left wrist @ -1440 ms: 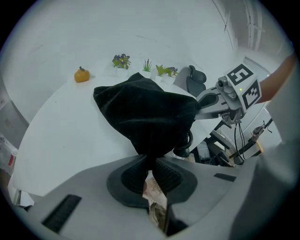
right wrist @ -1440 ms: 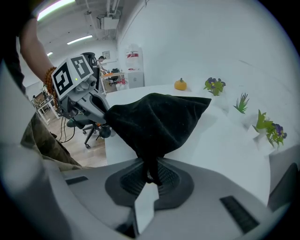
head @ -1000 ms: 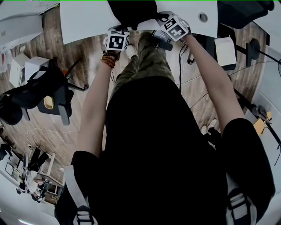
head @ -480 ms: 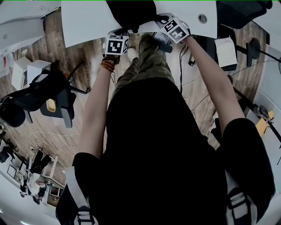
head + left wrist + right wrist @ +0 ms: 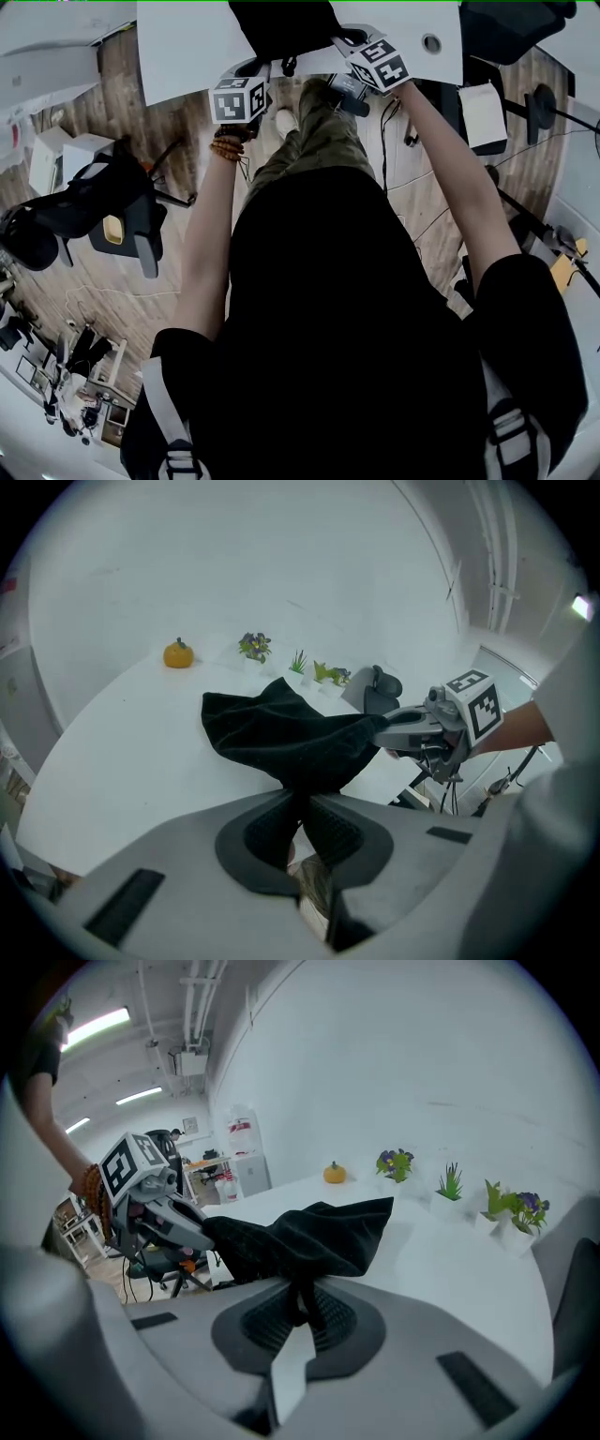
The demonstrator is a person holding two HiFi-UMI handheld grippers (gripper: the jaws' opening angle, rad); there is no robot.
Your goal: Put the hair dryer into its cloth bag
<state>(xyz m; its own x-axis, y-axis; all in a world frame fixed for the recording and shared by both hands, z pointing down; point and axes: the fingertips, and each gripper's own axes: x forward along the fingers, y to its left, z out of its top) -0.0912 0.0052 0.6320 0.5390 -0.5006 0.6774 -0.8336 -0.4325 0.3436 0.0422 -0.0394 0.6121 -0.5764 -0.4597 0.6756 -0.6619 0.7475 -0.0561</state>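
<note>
Cloth bag (image 5: 281, 741) — pinched by left hand-held gripper (image 5: 302, 804) and right hand-held gripper (image 5: 302, 1301)

White table (image 5: 112, 752): orange pumpkin (image 5: 178, 654), small potted plants (image 5: 254, 646) along far edge

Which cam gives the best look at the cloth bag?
Left gripper view: cloth bag spread against the white table, left gripper and right gripper pinching it. Right gripper view is similar; head view shows just a dark patch at top.
</note>
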